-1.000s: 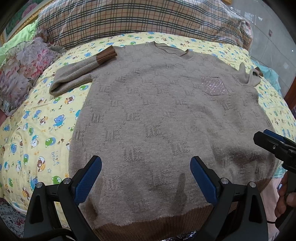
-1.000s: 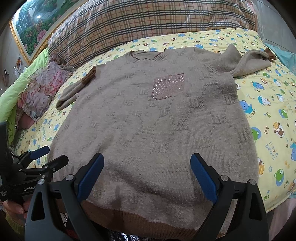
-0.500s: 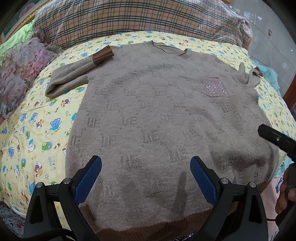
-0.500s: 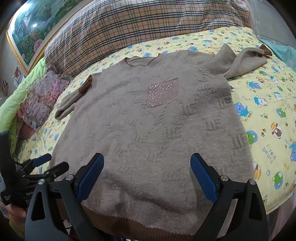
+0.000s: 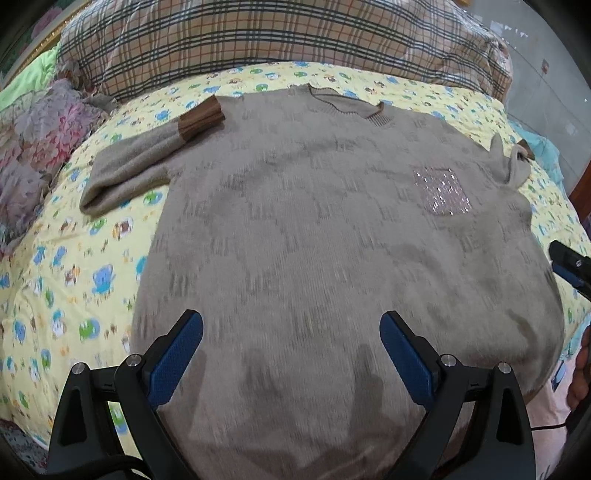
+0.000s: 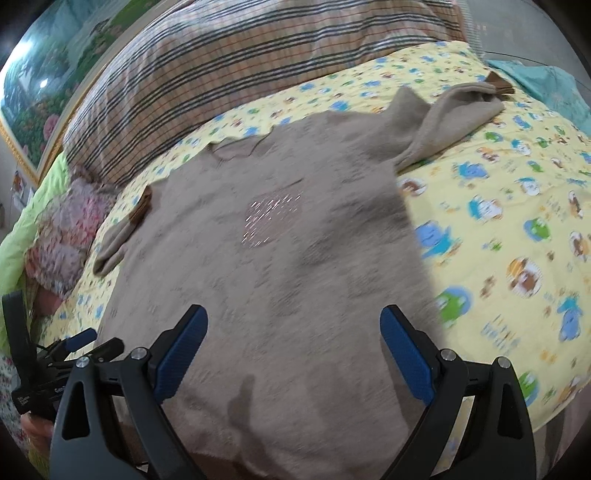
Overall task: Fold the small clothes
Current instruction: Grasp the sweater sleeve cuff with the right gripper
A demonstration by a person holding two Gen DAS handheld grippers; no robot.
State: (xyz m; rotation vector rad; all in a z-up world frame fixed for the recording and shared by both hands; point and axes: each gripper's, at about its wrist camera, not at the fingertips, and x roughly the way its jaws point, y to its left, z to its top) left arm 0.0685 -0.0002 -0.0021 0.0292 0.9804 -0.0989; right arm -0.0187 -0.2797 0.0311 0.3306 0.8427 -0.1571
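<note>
A taupe knit sweater [image 5: 314, 240] lies flat, front up, on a yellow cartoon-print bed sheet [image 5: 74, 258]. It has a sparkly chest pocket [image 5: 441, 190], and its left sleeve is folded with a brown cuff [image 5: 201, 120]. In the right wrist view the sweater [image 6: 277, 277] fills the middle and its right sleeve [image 6: 454, 114] lies bunched at the far right. My left gripper [image 5: 291, 347] is open and empty above the sweater's lower part. My right gripper [image 6: 293, 347] is open and empty above the lower hem area.
A plaid pillow [image 5: 277, 33] lies along the back of the bed. A floral cloth [image 5: 33, 147] is heaped at the left. A teal cloth [image 6: 546, 88] lies at the far right. A framed picture [image 6: 37, 85] hangs behind.
Both grippers have moved forward and lower over the sweater, which now looks larger. The right view has swung to the right and is blurred. Both grippers stay open.
</note>
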